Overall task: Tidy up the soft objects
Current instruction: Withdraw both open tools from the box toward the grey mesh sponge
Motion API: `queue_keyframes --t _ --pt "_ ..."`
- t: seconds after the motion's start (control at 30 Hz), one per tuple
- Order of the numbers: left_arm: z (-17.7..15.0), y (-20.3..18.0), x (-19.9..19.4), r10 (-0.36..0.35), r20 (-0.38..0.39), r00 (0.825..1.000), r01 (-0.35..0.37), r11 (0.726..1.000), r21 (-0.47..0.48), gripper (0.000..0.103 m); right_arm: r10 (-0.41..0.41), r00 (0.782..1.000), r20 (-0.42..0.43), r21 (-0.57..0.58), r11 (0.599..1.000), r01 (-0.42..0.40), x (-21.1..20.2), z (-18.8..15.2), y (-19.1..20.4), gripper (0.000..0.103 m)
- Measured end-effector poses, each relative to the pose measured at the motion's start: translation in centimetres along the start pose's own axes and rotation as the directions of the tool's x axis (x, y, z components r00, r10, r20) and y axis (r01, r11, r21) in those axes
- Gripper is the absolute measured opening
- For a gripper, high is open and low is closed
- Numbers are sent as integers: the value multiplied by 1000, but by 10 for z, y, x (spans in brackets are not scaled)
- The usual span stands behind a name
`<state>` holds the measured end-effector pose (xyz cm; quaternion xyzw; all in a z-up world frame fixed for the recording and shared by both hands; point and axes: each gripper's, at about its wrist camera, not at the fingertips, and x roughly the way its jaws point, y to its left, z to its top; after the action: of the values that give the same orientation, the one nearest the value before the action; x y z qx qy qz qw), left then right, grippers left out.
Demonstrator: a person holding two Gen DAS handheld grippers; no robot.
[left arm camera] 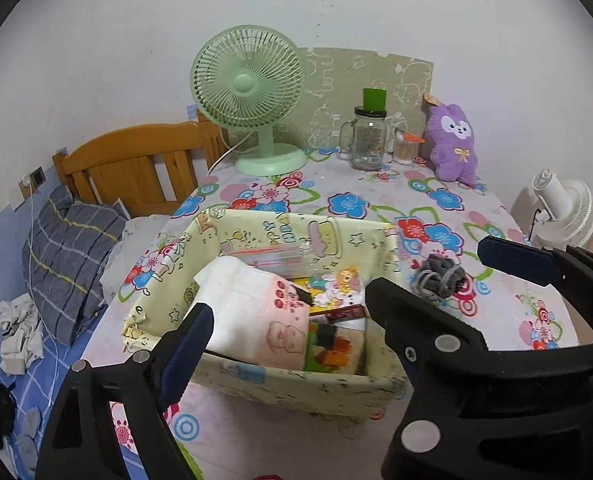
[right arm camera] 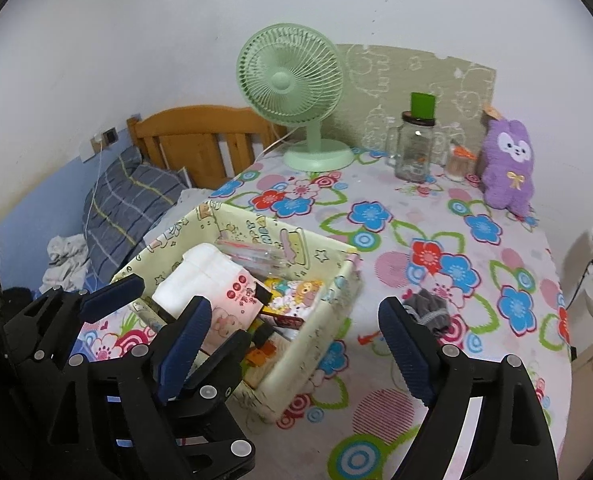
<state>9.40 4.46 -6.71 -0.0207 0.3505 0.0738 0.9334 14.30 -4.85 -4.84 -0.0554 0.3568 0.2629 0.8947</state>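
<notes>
A cream fabric storage box (left arm camera: 256,224) (right arm camera: 312,344) sits on the floral table and holds a tissue pack (left arm camera: 252,312) (right arm camera: 212,280), plastic sleeves and small packets. A grey scrunchie-like soft bundle (left arm camera: 436,274) (right arm camera: 430,312) lies on the table right of the box. A purple plush rabbit (left arm camera: 454,142) (right arm camera: 508,166) stands at the back right. My left gripper (left arm camera: 288,314) is open and empty over the box's near side. My right gripper (right arm camera: 292,328) is open and empty, with the grey bundle just beyond its right finger.
A green desk fan (left arm camera: 252,92) (right arm camera: 292,88), a glass jar with a green cup (left arm camera: 370,136) (right arm camera: 416,148) and a small cotton-swab jar (left arm camera: 406,148) stand at the back. A bed with pillow (left arm camera: 68,256) lies left. A white fan (left arm camera: 564,212) stands right.
</notes>
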Motion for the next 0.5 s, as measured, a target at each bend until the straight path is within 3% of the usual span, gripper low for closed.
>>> queue_keyframes --t 0.5 --pt "-4 -36 -28 -35 36 999 35 999 6 92 -89 993 75 44 995 86 -49 -18 -25 96"
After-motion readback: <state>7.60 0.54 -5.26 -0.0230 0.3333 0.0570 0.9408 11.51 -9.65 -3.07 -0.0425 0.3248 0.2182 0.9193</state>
